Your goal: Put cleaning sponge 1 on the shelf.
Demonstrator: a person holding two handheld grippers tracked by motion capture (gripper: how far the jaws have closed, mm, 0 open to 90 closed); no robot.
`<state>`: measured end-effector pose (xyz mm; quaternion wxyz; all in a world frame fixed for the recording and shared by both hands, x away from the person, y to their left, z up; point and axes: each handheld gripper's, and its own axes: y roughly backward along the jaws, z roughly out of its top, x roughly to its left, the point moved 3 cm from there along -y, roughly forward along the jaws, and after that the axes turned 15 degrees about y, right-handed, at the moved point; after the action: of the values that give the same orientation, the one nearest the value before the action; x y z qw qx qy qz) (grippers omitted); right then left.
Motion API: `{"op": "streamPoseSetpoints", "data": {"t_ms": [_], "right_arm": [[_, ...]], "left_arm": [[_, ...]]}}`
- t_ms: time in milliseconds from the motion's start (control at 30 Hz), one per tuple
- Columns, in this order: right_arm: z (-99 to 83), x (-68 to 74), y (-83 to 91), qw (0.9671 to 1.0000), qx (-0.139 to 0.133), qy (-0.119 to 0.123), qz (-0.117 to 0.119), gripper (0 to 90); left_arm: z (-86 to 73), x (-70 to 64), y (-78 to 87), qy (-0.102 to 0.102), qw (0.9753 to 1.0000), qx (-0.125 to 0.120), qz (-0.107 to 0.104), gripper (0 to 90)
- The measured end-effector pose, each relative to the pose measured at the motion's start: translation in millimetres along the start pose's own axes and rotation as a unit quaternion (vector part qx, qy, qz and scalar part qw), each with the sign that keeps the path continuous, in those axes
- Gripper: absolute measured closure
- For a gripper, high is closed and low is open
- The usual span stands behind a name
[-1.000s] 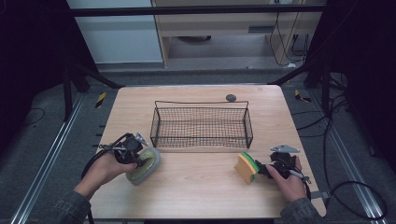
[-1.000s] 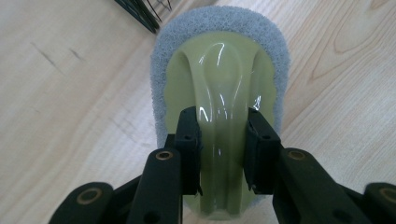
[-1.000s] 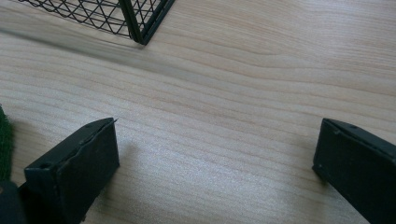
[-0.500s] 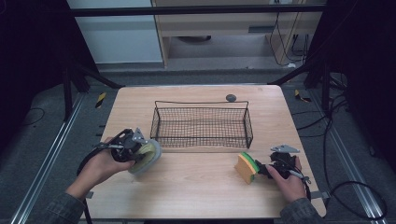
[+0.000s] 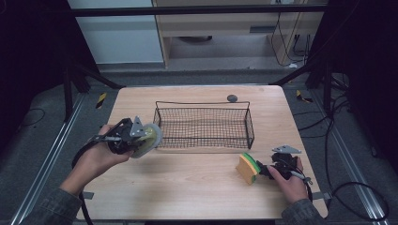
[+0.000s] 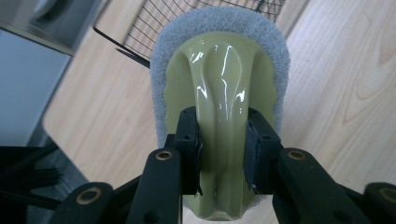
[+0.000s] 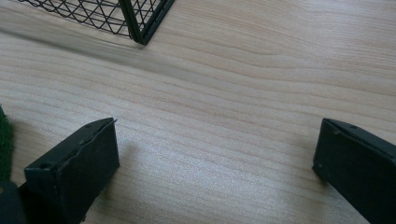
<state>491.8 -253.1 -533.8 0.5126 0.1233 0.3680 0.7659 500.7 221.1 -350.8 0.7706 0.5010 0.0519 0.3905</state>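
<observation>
My left gripper (image 5: 135, 138) is shut on the pale green handle of a scrubber (image 5: 149, 137) with a grey pad, held above the table by the left end of the black wire basket (image 5: 202, 104). In the left gripper view the jaws (image 6: 222, 149) pinch the glossy handle and the scrubber (image 6: 219, 70) points toward the basket (image 6: 154, 23). My right gripper (image 5: 265, 169) rests low at the table's front right, open, nothing between its jaws (image 7: 215, 168). A yellow and green sponge (image 5: 247, 168) stands on edge just left of it; its green edge (image 7: 3, 140) lies outside the left jaw.
The basket's near right corner (image 7: 140, 23) is a short way beyond the right gripper. A small dark round thing (image 5: 232, 98) lies on the wooden table (image 5: 197, 187) behind the basket. Bare wood spans the front middle. Black frame bars and cables surround the table.
My left gripper has lifted the scrubber and carried it forward and right, up to the basket's left end. The right gripper and the sponge have stayed put.
</observation>
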Motion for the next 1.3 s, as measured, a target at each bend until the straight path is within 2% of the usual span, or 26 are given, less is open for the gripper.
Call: {"op": "streamPoseSetpoints", "data": {"t_ms": [300,367,467,600,900,1067,1300], "right_arm": [[0.0,0.0,0.0,1.0000,0.000,0.000,0.000,0.4],[0.0,0.0,0.0,1.0000,0.000,0.000,0.000,0.4],[0.0,0.0,-0.1,1.0000,0.000,0.000,0.000,0.4],[0.0,0.0,0.0,1.0000,0.000,0.000,0.000,0.4],[-0.1,-0.2,-0.1,1.0000,0.001,0.002,-0.001,0.4],[-0.1,-0.2,-0.1,1.0000,0.000,0.001,-0.001,0.4],[-0.1,-0.1,-0.1,1.0000,0.000,0.001,-0.001,0.4]], "left_arm": [[24.7,4.4,10.0,-0.029,0.9990,-0.018,0.028,70.1],[27.7,4.5,10.8,-0.030,0.9989,-0.023,0.027,70.1],[32.5,4.9,11.4,-0.036,0.9982,-0.027,0.038,70.1],[39.1,5.9,11.1,-0.043,0.9975,-0.036,0.044,70.1],[59.5,10.3,7.5,-0.082,0.9929,-0.055,0.067,70.1],[70.4,10.5,1.1,-0.096,0.9907,-0.064,0.072,70.1],[77.0,8.1,-7.0,-0.104,0.9899,-0.065,0.071,70.1]]}}
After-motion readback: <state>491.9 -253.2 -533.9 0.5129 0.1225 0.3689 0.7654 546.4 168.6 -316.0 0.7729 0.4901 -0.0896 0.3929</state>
